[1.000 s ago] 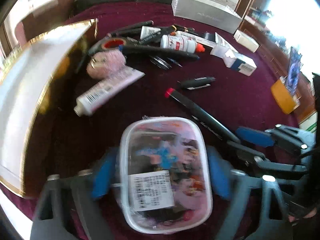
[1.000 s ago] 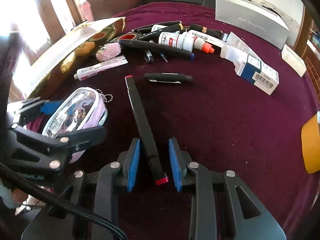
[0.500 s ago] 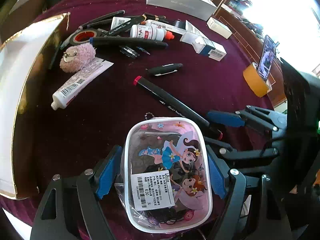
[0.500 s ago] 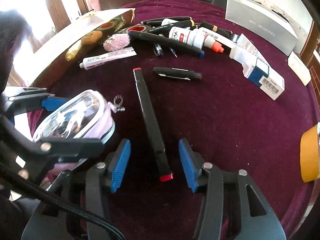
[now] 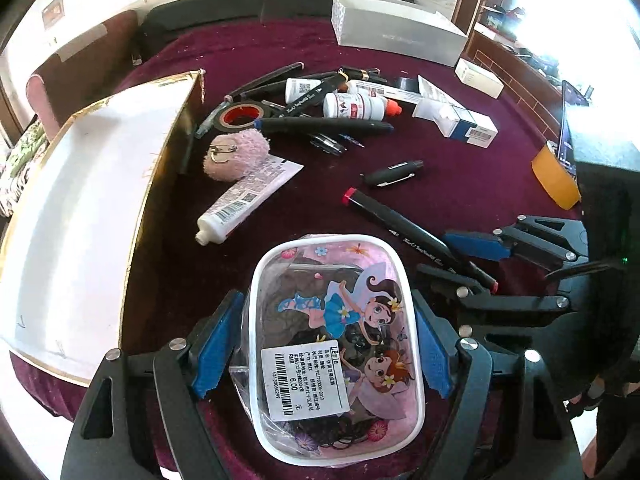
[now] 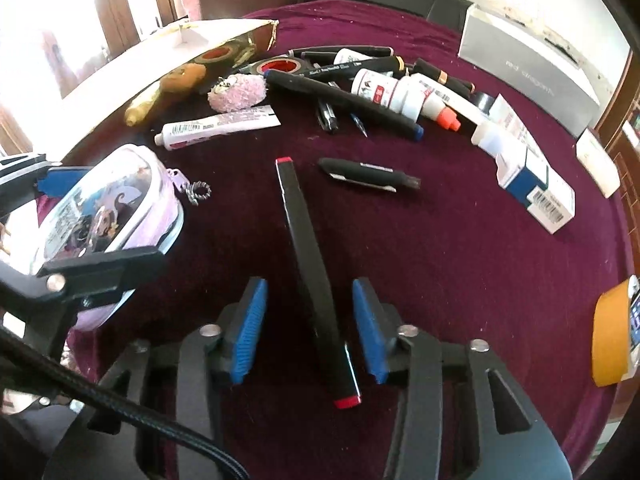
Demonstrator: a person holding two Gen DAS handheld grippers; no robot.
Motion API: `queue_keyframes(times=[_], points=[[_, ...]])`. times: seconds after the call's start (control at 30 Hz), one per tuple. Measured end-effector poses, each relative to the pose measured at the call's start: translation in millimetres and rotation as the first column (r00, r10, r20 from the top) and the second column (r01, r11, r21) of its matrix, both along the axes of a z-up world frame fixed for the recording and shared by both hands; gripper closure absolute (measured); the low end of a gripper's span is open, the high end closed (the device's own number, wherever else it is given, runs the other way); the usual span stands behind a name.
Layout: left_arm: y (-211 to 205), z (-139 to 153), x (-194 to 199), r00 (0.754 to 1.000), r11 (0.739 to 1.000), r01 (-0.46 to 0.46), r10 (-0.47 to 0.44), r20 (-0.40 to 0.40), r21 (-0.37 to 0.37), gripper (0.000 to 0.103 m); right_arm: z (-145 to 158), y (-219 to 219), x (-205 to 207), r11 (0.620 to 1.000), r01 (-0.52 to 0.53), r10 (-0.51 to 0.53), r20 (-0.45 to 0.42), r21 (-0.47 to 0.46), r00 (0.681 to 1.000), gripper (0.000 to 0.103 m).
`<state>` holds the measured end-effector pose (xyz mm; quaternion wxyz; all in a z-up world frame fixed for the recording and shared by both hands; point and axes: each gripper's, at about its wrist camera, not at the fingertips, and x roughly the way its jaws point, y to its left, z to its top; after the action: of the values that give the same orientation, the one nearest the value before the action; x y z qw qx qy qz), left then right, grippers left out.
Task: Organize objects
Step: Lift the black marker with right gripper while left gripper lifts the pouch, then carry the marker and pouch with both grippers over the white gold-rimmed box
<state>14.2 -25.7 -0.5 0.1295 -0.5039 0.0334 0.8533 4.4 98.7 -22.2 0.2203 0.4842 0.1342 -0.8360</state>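
Observation:
A clear pink pouch with a cartoon print and a barcode label sits between the blue pads of my left gripper, which is shut on its sides. In the right wrist view the pouch hangs a little above the cloth in the left gripper, its chain dangling. A long black marker with red ends lies on the maroon cloth. My right gripper straddles its near end. The jaws are closing, with a gap still showing on both sides of the marker.
A gold-edged white box fills the left side. Beyond lie a white tube, a pink fluffy charm, a short black pen, a tape roll, several markers, a white bottle, cartons and a grey box. A yellow tape roll sits at the right.
The right jaws spread wide around the marker, then narrowed again. The left gripper has risen slightly with the pouch, and its view has swung across the table.

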Motion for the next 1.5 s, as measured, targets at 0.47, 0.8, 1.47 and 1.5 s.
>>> queue_keyframes(times=[0.47, 0.8, 1.47, 1.5], points=[[-44.2, 28.5, 11.6, 0.988, 0.982, -0.149, 0.152, -0.019, 0.113, 0.028, 1.6, 19.7, 15.6, 0.952, 0.070, -0.037, 0.114, -0.297, 0.993, 0.090], [-139.1, 60.0, -16.8, 0.931, 0.929, -0.346, 0.357, -0.072, 0.133, 0.028, 70.9, -32.5, 5.8, 0.875, -0.043, 0.047, -0.003, -0.483, 0.999, 0.090], [-233.3, -17.3, -67.2, 0.836, 0.832, -0.546, 0.534, 0.126, 0.097, 0.028, 21.0, -233.4, -53.4, 0.967, -0.076, 0.102, 0.094, -0.241, 0.990, 0.090], [-227.4, -17.5, -64.5, 0.838, 0.836, -0.543, 0.535, 0.108, 0.078, 0.028, 19.6, -235.1, -51.1, 0.975, -0.078, 0.097, 0.083, -0.206, 0.992, 0.090]])
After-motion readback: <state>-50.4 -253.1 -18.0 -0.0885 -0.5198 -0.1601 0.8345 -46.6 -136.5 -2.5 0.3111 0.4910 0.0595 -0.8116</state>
